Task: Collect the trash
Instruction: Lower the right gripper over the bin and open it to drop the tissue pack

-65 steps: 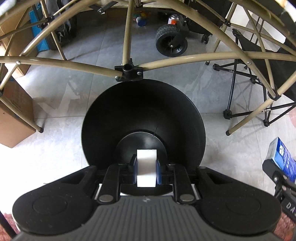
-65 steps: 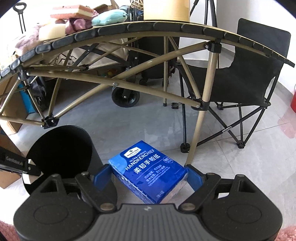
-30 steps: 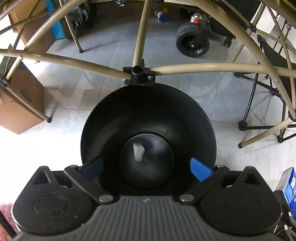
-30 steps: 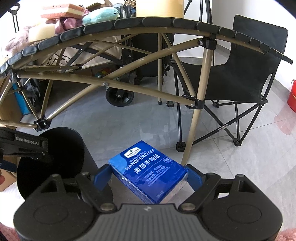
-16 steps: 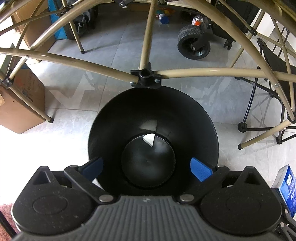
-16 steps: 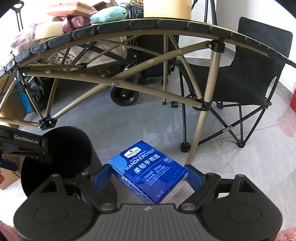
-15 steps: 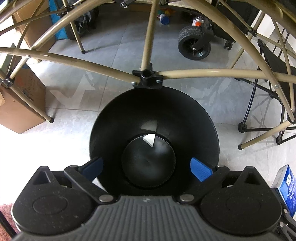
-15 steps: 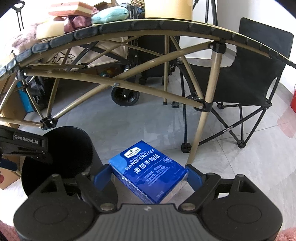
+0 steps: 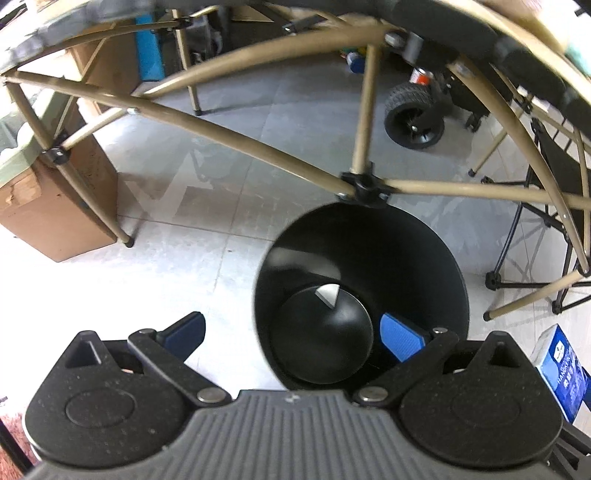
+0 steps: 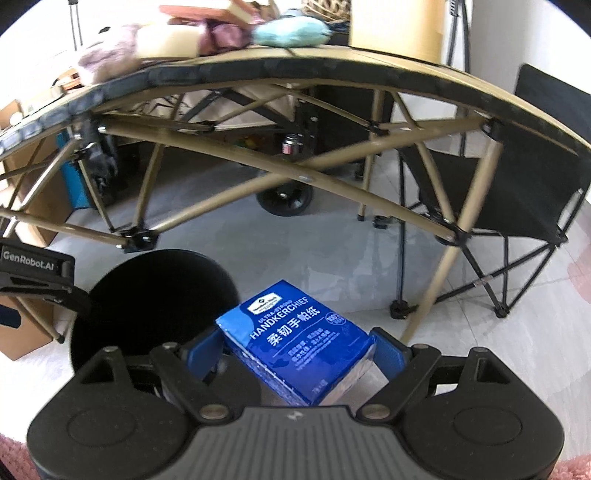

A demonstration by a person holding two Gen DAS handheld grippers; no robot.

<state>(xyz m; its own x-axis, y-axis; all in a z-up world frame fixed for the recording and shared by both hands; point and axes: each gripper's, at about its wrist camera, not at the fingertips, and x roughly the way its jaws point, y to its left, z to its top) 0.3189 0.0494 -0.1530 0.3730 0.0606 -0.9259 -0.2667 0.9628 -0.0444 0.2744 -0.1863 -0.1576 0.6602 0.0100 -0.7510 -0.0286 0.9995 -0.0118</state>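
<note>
A black round bin stands on the tiled floor under a folding table; a small white piece lies at its bottom. My left gripper is open and empty, its right pad over the bin's mouth and its left pad over the floor beside it. My right gripper is shut on a blue handkerchief pack, held just right of the bin. That pack also shows at the right edge of the left wrist view.
Tan table legs and cross-braces run just above the bin. A cardboard box sits at the left, a black folding chair at the right, a wheeled cart behind. Soft items lie on the table top.
The white piece left the left gripper and dropped into the bin. The left gripper, now open, has shifted left and up, so the bin sits right of centre. The right gripper still holds the pack.
</note>
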